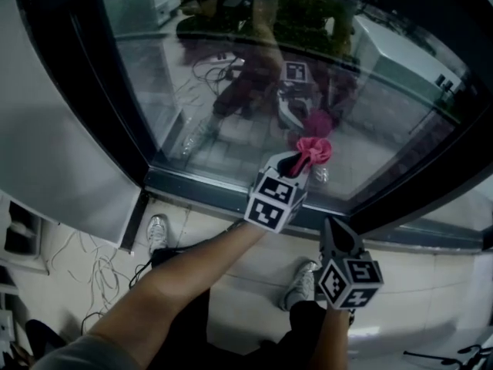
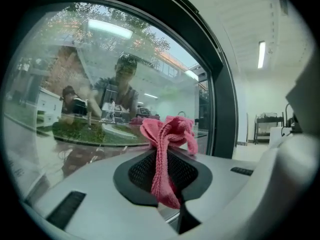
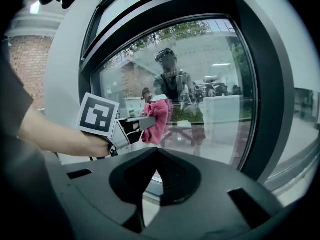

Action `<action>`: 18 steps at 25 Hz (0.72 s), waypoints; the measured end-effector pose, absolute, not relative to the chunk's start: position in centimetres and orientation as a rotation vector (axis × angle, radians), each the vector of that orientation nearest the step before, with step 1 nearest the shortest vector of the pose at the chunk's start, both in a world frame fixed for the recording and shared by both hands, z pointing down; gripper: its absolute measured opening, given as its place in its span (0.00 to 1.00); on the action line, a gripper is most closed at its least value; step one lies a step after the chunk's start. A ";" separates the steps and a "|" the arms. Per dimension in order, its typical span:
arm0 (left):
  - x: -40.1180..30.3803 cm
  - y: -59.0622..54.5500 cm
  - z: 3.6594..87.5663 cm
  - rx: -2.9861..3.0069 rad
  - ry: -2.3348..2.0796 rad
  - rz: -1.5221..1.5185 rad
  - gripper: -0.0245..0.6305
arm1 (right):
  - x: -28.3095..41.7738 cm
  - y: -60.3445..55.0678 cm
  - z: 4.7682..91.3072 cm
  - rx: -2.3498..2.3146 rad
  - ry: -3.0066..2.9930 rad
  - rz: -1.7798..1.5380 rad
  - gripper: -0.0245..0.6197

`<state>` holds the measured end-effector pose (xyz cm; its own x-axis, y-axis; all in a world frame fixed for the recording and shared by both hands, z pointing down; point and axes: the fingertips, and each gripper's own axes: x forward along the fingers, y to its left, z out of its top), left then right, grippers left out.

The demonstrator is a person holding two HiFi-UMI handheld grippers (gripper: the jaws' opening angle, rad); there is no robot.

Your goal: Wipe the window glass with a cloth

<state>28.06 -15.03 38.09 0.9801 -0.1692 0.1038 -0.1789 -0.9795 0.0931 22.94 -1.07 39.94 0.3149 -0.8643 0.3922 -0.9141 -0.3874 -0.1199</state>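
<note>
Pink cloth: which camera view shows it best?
The left gripper view: the pink cloth fills the centre, clamped in the shut jaws of the left gripper. The head view shows only a small bunch; the right gripper view shows it small, side-on.

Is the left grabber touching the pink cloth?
Touching. The left gripper view shows the left gripper with its jaws closed on the pink cloth, which sticks out between them.

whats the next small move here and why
Probably ease the left hand-held gripper forward so the pink cloth presses flat on the window glass, then begin a short sideways stroke. It is shut on the cloth, whose bunched end sits right by the lower glass; contact can't be confirmed. The right hand-held gripper is shut, empty and lower.
</note>
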 end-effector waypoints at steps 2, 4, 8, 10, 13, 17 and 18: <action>26.7 -16.8 38.6 3.018 -0.320 0.157 0.10 | 22.5 -1.9 40.2 2.430 -1.677 0.608 0.04; 25.2 -18.8 38.8 3.009 -0.380 0.159 0.10 | 21.9 -2.9 40.3 2.416 -1.698 0.603 0.04; 22.1 -22.5 38.7 3.003 -0.486 0.143 0.10 | 20.5 -5.1 40.4 2.384 -1.748 0.590 0.04; 20.5 -24.2 38.5 2.990 -0.540 0.131 0.10 | 19.8 -6.2 40.2 2.369 -1.774 0.582 0.04; 18.1 -26.8 38.3 2.961 -0.631 0.119 0.10 | 18.8 -7.8 39.9 2.344 -1.809 0.570 0.04; 14.4 -30.4 38.4 2.891 -0.774 0.082 0.10 | 17.2 -10.0 39.8 2.310 -1.857 0.561 0.04; 13.4 -31.3 38.5 2.868 -0.812 0.075 0.10 | 16.8 -10.5 39.8 2.302 -1.869 0.560 0.04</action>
<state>13.39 -31.28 38.48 0.8513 -0.5167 0.0912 -0.5246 -0.8399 0.1391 16.75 -10.51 39.81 0.1671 -0.9185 0.3584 -0.9642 -0.2281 -0.1352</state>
